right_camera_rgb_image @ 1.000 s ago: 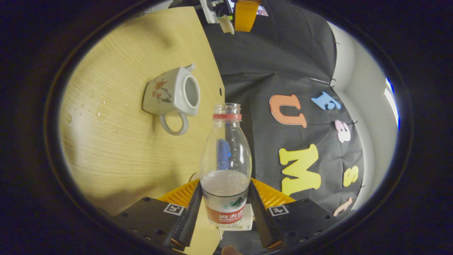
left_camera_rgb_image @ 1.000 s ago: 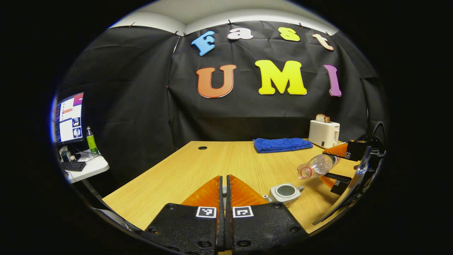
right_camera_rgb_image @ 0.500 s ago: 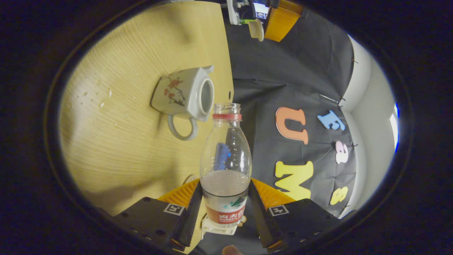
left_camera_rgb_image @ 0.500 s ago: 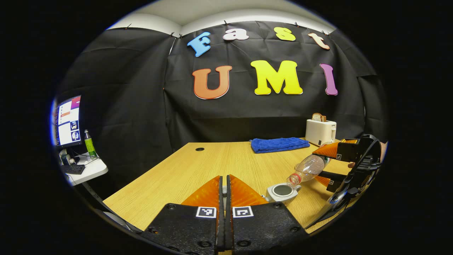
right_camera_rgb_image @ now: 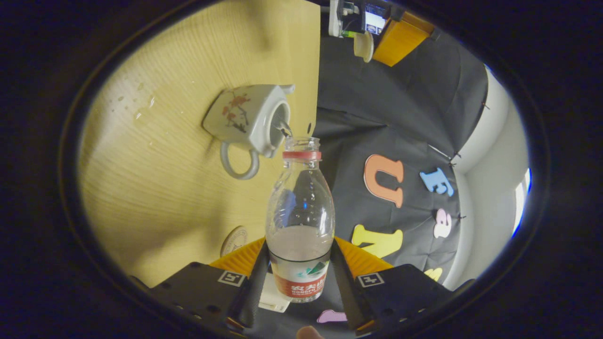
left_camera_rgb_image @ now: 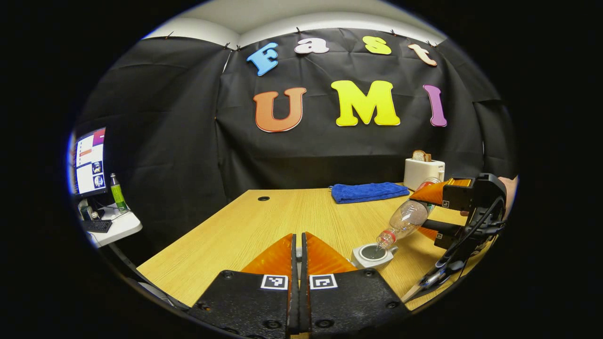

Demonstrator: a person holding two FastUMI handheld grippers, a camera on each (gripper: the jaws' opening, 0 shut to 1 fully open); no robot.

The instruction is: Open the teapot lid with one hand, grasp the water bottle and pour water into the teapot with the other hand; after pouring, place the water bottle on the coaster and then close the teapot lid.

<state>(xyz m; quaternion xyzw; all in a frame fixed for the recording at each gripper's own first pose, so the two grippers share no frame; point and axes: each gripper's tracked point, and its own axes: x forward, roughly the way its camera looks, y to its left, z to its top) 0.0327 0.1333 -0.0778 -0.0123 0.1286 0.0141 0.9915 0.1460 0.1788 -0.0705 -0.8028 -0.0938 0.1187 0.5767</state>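
The pale teapot [left_camera_rgb_image: 374,254] stands open on the wooden table [left_camera_rgb_image: 264,226], just right of my left gripper [left_camera_rgb_image: 298,240]. That gripper is shut; a sliver of the teapot lid shows between its fingers. In the right gripper view the lid [right_camera_rgb_image: 363,46] hangs in the left gripper [right_camera_rgb_image: 377,42], well off from the teapot [right_camera_rgb_image: 247,120]. My right gripper [right_camera_rgb_image: 300,249] is shut on the clear water bottle [right_camera_rgb_image: 300,207], which is tilted mouth-down over the pot's opening. A thin stream of water runs in. The bottle [left_camera_rgb_image: 405,219] and right gripper [left_camera_rgb_image: 431,212] appear in the left gripper view too. The round coaster [right_camera_rgb_image: 234,240] lies by the right gripper's fingers.
A folded blue towel [left_camera_rgb_image: 369,192] and a white toaster [left_camera_rgb_image: 423,172] with bread sit at the table's far side. Water drops [right_camera_rgb_image: 141,101] dot the wood beside the teapot. Off to the left stand a side desk with a monitor [left_camera_rgb_image: 89,160] and a green bottle [left_camera_rgb_image: 117,190].
The right gripper has tipped the bottle further and brought its mouth down over the teapot's opening; water now runs out. The left gripper has stayed shut, nearly still.
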